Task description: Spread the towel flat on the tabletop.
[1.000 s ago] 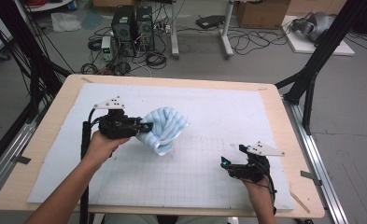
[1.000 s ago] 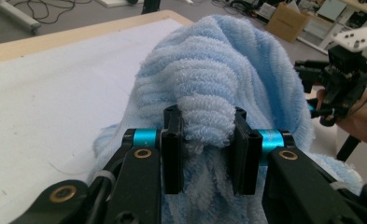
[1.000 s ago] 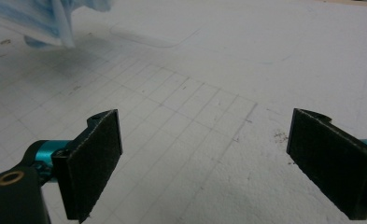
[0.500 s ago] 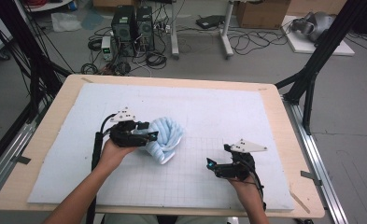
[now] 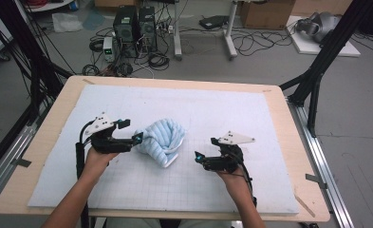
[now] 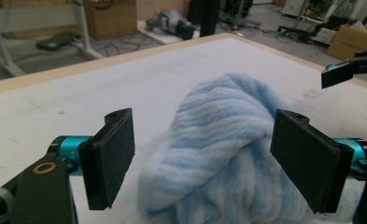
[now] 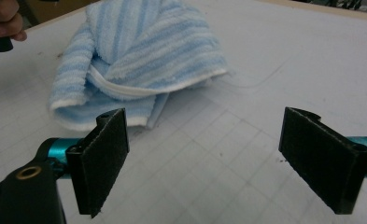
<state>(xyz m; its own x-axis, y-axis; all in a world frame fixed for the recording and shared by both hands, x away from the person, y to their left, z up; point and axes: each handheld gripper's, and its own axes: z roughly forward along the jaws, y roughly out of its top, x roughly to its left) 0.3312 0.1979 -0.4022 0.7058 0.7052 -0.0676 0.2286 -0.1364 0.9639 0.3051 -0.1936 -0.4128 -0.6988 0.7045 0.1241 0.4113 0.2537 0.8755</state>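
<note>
Your left gripper [image 5: 137,138] sits right at the near edge of the blue striped towel [image 5: 161,140], which lies bunched in a soft heap on the white gridded mat [image 5: 222,109]. Its jaws have just been opening and now stand spread wide; in the left gripper view the towel [image 6: 218,154] bulges up between the two pads [image 6: 111,158] without either one pressing on it. Over on the other side, your right gripper [image 5: 197,156] points toward the towel from near by, not touching it. In the right gripper view its jaws are spread too, having just eased inward a little, with bare mat between them and the towel [image 7: 139,60] lying ahead and to their left.
</note>
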